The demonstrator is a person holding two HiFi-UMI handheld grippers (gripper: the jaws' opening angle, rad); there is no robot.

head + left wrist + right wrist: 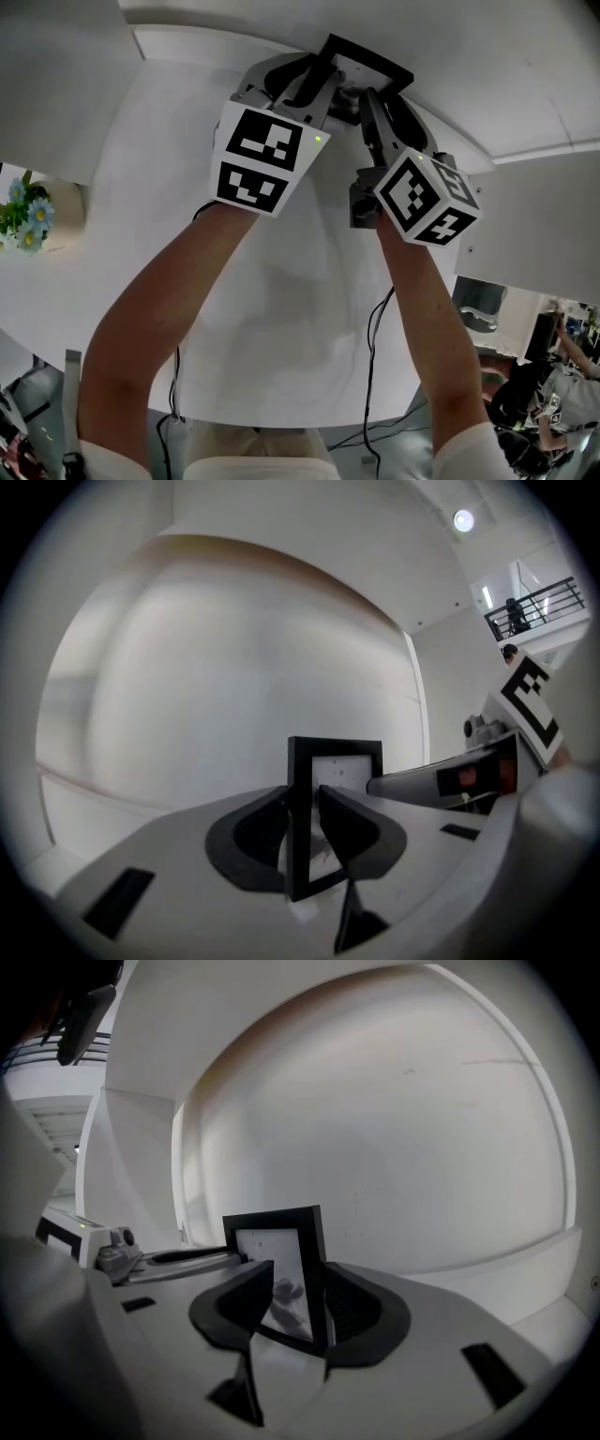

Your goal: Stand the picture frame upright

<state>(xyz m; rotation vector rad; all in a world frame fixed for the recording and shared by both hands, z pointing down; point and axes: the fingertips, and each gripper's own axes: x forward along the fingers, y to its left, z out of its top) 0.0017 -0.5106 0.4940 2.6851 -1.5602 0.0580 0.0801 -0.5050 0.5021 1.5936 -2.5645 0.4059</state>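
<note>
frame: picture frame (pixel 367 56) upright, far side of table (pixel 281 300).
l claw: left gripper (pixel 302 803) clamped on frame's edge.
r claw: right gripper (pixel 298 1288) part open, frame loose between jaws.
how: we keep l steady, back r out straight, no nudging.

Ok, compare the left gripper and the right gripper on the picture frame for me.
Grip: the left gripper's jaws pinch the picture frame's bar from both sides; the right gripper's jaws stand wider, with a gap at one pad.
Place: the left gripper takes the frame's left side bar, the right gripper its right one.
Shared: each has an edge of the upright frame between its jaws.
</note>
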